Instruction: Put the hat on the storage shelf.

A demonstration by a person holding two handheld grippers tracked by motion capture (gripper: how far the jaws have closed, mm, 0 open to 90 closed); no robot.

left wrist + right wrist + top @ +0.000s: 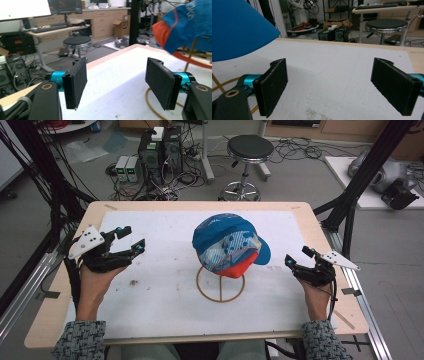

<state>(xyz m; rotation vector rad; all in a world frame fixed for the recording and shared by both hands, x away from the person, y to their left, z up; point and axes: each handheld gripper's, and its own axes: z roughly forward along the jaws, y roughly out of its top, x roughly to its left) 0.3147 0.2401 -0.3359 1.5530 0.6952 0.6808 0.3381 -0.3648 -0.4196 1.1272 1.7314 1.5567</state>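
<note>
Nearest the person, the left gripper (131, 239) hovers over the left part of the white mat (150, 305), and the right gripper (296, 257) sits over the mat's right edge; both have their jaws spread wide with nothing between the pads. In the left gripper view the black pads (76, 82) frame only bare mat. Between the two, at the middle of the table (60, 320), a cap (227, 242) rests on a thin wire stand (220, 285) with a ring base. The cap is mostly blue, with pale patterned panels on its crown and an orange-red underside showing below; its blue brim points toward the right gripper. Beyond the table stands a black round stool (248, 150).
</note>
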